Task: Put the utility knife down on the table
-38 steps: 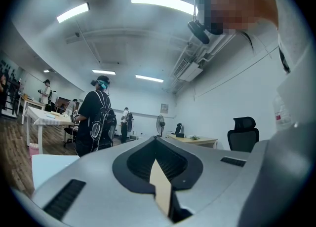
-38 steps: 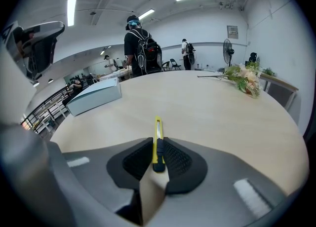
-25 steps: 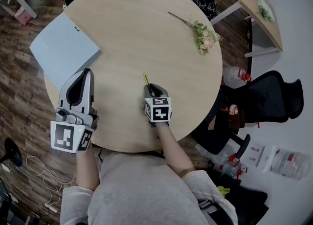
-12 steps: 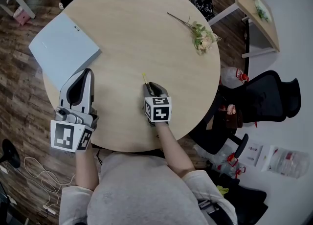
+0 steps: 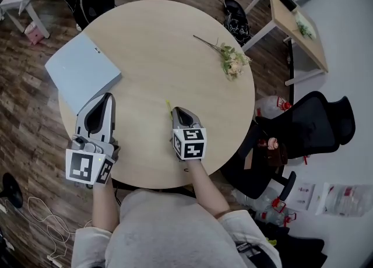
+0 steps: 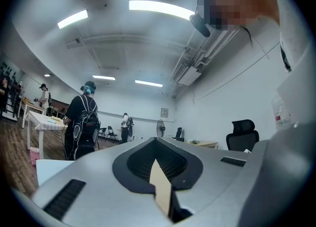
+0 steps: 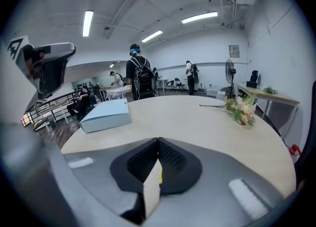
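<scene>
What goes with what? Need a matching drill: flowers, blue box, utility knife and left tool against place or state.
Things:
1. flower sprig
2. light blue box
3. utility knife
4. left tool

Place or state:
A. pinched in the right tool
B. at the left edge of the table
C. shut, nothing between its jaws
D. lying on the table's far right part

Pairs: 1-D, 2-B, 3-A, 4-C

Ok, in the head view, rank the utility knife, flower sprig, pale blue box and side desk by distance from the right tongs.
1. utility knife: clamped in the right tongs, tip poking ahead.
2. flower sprig, ahead right, and pale blue box, ahead left: too close to call.
3. side desk: farthest, past the flowers at upper right.
</scene>
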A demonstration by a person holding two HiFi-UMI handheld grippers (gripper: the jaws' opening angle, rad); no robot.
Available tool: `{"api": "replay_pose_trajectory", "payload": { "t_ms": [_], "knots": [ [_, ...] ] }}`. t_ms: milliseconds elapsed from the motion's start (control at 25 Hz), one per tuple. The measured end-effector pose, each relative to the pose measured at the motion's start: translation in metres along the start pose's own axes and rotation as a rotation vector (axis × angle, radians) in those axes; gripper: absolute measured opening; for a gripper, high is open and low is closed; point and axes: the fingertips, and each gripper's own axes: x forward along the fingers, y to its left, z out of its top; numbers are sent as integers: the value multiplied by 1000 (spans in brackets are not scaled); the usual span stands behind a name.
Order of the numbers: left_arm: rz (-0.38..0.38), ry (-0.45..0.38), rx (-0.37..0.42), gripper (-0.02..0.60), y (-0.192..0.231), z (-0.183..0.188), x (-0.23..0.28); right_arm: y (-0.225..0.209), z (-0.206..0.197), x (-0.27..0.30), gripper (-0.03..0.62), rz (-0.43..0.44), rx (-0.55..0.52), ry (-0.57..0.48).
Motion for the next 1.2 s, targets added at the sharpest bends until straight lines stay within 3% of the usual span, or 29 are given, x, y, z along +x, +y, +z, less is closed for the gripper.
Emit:
{"api": "replay_pose_trajectory", "payload": {
  "t_ms": [560,1200],
  "knots": [
    [-9,-56,57,8,-71,39,-26,0,76,-97,11,72,-22,-258],
    [43,-124,108,8,-135,73,-65,-9,119,-197,11,124,-101,-470]
  ]
}}
